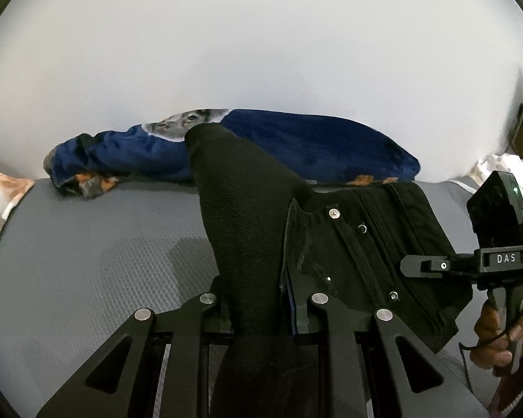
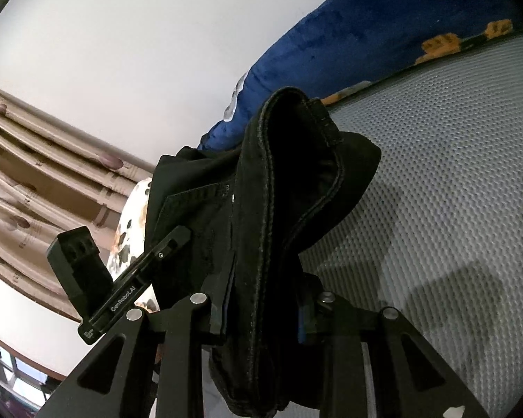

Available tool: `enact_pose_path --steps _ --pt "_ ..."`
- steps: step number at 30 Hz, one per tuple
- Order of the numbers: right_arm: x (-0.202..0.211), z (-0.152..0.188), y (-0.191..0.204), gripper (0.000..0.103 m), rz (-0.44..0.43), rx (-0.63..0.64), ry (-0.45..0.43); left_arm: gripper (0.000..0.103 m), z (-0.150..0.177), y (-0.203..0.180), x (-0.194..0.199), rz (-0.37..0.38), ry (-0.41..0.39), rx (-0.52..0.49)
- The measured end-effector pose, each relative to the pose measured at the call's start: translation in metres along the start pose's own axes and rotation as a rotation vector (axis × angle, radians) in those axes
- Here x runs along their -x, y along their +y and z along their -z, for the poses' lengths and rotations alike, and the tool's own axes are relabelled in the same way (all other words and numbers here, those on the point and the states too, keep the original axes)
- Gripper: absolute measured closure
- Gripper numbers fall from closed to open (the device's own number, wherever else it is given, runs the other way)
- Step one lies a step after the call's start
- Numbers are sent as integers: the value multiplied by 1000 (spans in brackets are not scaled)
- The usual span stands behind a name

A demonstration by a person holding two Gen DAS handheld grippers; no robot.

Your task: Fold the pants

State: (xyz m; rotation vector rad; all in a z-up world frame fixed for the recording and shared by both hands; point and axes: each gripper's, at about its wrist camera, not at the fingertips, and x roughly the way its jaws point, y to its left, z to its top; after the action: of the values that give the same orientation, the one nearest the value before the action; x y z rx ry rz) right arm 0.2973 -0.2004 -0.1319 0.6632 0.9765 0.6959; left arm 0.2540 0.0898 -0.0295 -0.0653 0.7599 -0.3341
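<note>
Grey mat bare beside pants

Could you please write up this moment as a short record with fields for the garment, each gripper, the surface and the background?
garment: black pants, lifted, bunched
left gripper: shut on the pants fabric
right gripper: shut on a thick fold of the pants
surface: grey textured mat
background: blue blanket against the white wall
</note>
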Motion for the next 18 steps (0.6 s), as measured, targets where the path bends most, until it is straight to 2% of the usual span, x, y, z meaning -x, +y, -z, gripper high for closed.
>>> enact_pose_path --steps 18 --pt "-6 -2 -8 77 -7 -23 20 83 -7 39 -29 -37 5 25"
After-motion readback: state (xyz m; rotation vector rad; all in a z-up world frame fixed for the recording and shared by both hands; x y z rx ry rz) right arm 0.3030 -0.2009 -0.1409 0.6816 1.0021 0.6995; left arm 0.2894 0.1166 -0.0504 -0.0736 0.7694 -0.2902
